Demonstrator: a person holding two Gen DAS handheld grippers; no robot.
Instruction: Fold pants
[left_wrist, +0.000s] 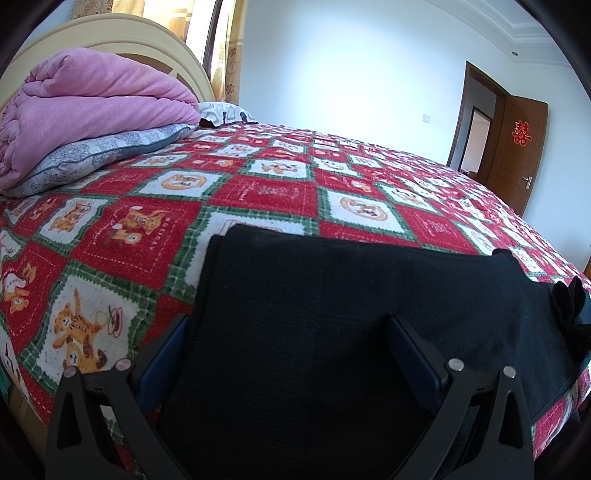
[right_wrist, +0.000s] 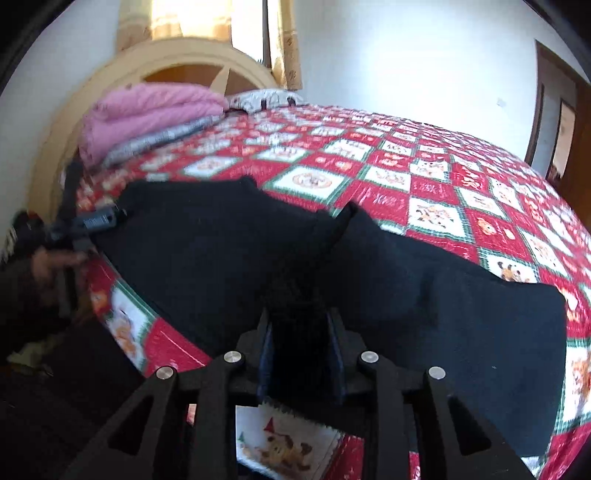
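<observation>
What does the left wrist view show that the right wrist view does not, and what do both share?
Only the left wrist view shows the brown door's red paper decoration and the left hand-held gripper, open around the black pants.

Only the right wrist view shows the right hand-held gripper shut on a raised fold of the pants, and a patch of quilt beneath it.

Both show the red patchwork quilt, the pink duvet and the cream headboard.

The right wrist view is smeared throughout, so the bedspread (right_wrist: 424, 177) pictures there cannot be read. The black pants (right_wrist: 207, 251) run off the lower edge in the left wrist view, and their seams vanish in the dark cloth. The left tongs (right_wrist: 94, 220) at the far left are blurred; their jaws cannot be made out. The doorway (left_wrist: 476, 129) interior is too small to tell.
</observation>
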